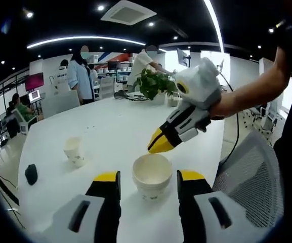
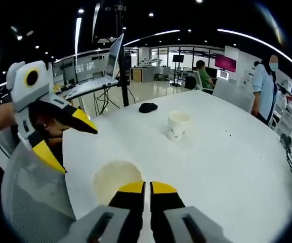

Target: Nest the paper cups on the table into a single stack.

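Two paper cups stand upright and well apart on the white bench [image 1: 110,126]. One wide cup [image 1: 152,174] sits near the bench edge closest to the person, its open mouth up, and in the left gripper view it lies between the spread yellow-tipped jaws of the left claw [image 1: 148,185], which is open and touches nothing. In the right gripper view the same wide cup [image 2: 116,181] shows just ahead of the right claw [image 2: 146,190], whose two jaws are pressed together with nothing between them. The second, smaller cup [image 1: 75,151] stands farther in toward the middle of the bench, upright, with a faint print on its side; it appears again in the right gripper view [image 2: 177,124]. Seen in the left gripper view, the right claw [image 1: 161,143] slants down from the right, held in a hand at the end of a bare forearm [image 1: 252,93], its yellow tip poised just above the far rim of the wide cup. Seen in the right gripper view, the left claw [image 2: 67,142] reaches in from the left with its jaws apart. Beyond the smaller cup a small black object [image 2: 148,107] lies near the bench edge. Next to the near edge stands a grey mesh chair [image 1: 252,177], and a potted plant [image 1: 156,83] sits at the far end, where people stand.
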`<move>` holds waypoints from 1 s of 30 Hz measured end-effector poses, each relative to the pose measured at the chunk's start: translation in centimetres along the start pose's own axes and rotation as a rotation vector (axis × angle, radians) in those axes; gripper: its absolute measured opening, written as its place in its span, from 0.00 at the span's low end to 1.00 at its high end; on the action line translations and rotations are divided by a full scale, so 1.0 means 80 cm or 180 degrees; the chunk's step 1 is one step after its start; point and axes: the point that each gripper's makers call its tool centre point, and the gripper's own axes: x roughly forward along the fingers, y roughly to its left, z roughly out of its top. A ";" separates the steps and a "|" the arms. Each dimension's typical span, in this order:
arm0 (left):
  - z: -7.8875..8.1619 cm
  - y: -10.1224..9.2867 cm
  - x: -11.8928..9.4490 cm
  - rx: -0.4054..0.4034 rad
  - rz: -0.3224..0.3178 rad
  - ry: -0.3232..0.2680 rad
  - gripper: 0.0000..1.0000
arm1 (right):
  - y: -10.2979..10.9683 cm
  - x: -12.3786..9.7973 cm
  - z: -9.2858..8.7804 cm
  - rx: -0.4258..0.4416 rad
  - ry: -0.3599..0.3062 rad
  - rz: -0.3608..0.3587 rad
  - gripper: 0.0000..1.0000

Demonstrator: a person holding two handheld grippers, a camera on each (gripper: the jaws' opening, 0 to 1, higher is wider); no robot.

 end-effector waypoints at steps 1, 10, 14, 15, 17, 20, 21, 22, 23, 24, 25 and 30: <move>-0.001 -0.001 0.005 0.0002 -0.0026 0.0019 0.41 | 0.000 -0.001 0.000 0.0012 -0.0005 0.0000 0.00; -0.023 0.001 0.036 0.0132 -0.0130 0.0215 0.35 | 0.005 -0.002 -0.004 0.0062 -0.0042 0.0043 0.00; -0.032 0.002 0.039 0.0157 -0.0156 0.0285 0.34 | 0.005 -0.002 -0.006 0.0081 -0.0055 0.0039 0.00; -0.033 0.001 0.038 0.0164 -0.0161 0.0297 0.33 | 0.006 -0.003 -0.006 0.0092 -0.0057 0.0040 0.00; -0.033 0.001 0.038 0.0153 -0.0168 0.0294 0.34 | 0.005 -0.003 -0.007 0.0104 -0.0058 0.0033 0.00; -0.032 0.003 0.034 0.0133 -0.0161 0.0280 0.36 | 0.003 -0.006 -0.006 0.0145 -0.0092 0.0008 0.00; -0.030 0.003 0.033 0.0124 -0.0162 0.0268 0.37 | 0.002 -0.008 -0.005 0.0158 -0.0106 -0.0001 0.01; -0.027 0.004 0.031 0.0114 -0.0165 0.0243 0.37 | 0.002 -0.008 -0.004 0.0171 -0.0134 -0.0010 0.02; -0.024 0.004 0.030 0.0113 -0.0165 0.0232 0.38 | 0.001 -0.009 -0.002 0.0188 -0.0153 -0.0023 0.02; -0.021 0.006 0.028 0.0118 -0.0162 0.0221 0.38 | 0.000 -0.014 0.000 0.0217 -0.0186 -0.0042 0.02; -0.020 0.010 0.029 0.0120 -0.0158 0.0211 0.38 | -0.001 -0.017 0.001 0.0249 -0.0216 -0.0054 0.03; -0.011 0.039 0.027 0.0057 -0.0115 0.0131 0.39 | -0.009 -0.030 0.008 0.0424 -0.0360 -0.0113 0.09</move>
